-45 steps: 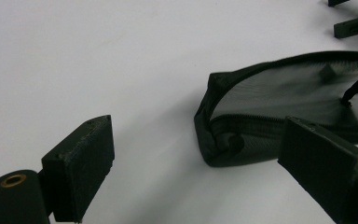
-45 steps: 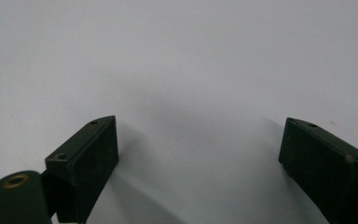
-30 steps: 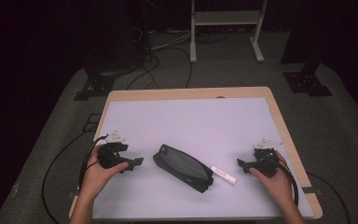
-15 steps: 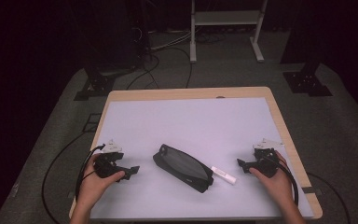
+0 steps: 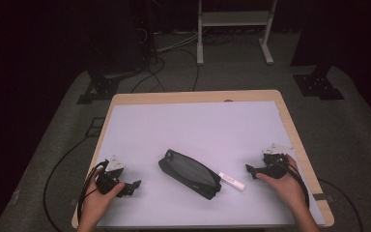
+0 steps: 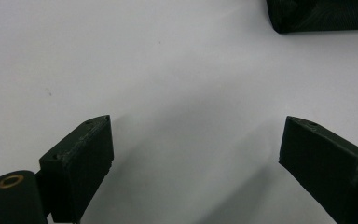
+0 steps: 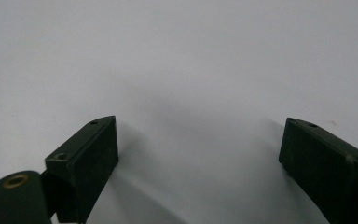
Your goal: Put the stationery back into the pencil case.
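Grippers both released: left gripper (image 5: 134,184), right gripper (image 5: 249,169) flanking black pouch (image 5: 189,173), apart.

Looks like a recording studio or lab set up for capture work, not a home. Dark all round, with light falling only on the table (image 5: 193,125), a pale mat framed by a wooden rim. Grey carpet floor (image 5: 352,130) underneath. Black cables (image 5: 174,72) snaking across the carpet beyond the far edge of the table and off its left edge. Black stand bases (image 5: 99,89) planted off the far left corner and another (image 5: 319,84) off the far right corner, suggesting camera or light rigs. White metal frame (image 5: 234,29) standing farther back. Bare of household furniture or decoration.
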